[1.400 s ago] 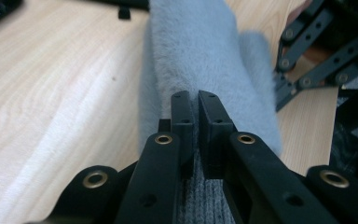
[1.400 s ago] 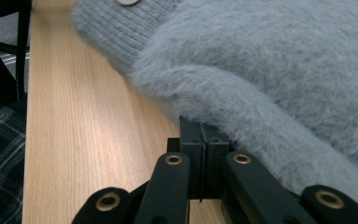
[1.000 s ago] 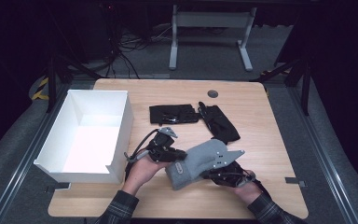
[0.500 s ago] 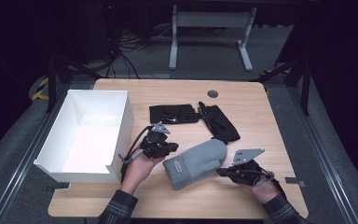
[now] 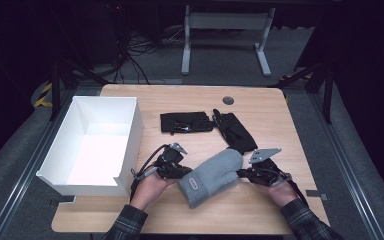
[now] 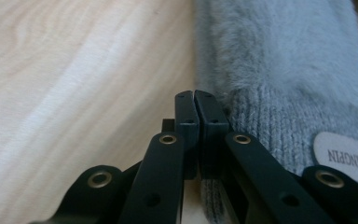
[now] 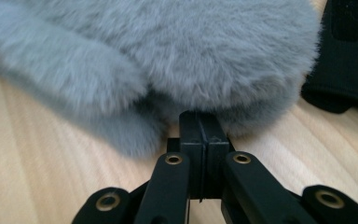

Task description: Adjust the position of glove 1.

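Left gripper (image 5: 180, 170) is clamped on the knit cuff of the grey mitten (image 5: 212, 175), and the right gripper (image 5: 244, 173) pinches its fluffy tip. The mitten lies flat near the table's (image 5: 260, 107) front edge, just right of the white box (image 5: 130, 130).

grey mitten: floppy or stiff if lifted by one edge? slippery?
Likely floppy: the grey mitten is soft fleece with a knit cuff, so it should sag. Probably light. The fuzzy pile looks grippy, though thin pinches may catch only one layer.

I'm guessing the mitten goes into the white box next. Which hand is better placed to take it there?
Left, probably. The left gripper sits shut at the cuff of the grey mitten, close beside the white box; the right gripper is at the mitten's far tip.
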{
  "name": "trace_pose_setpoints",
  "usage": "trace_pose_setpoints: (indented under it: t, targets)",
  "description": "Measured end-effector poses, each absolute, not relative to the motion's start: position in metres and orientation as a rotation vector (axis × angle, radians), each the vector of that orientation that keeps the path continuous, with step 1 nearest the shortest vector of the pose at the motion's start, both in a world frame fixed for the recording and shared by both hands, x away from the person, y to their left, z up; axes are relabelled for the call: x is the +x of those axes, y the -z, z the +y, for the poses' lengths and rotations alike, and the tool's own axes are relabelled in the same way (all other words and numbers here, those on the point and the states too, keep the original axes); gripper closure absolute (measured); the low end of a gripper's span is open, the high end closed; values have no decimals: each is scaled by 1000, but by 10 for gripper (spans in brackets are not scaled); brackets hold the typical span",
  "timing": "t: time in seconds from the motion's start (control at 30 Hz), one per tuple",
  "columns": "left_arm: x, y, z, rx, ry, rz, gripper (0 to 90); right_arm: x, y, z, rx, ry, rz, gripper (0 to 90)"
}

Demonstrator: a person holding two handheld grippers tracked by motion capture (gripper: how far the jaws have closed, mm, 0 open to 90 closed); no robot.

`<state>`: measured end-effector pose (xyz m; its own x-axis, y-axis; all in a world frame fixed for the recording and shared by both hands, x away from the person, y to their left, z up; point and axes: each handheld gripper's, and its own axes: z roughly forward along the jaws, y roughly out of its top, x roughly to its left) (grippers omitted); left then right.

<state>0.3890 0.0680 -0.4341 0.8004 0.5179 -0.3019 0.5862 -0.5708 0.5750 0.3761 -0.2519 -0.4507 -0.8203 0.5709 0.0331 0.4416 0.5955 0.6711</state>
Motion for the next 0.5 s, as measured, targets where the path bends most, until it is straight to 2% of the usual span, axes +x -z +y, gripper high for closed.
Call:
trace_pose_setpoints:
  t: [0.5]
  targets:
    - [369, 440, 61, 2323, 184, 744, 839, 412, 453, -224, 813, -1036, 2614, 900]
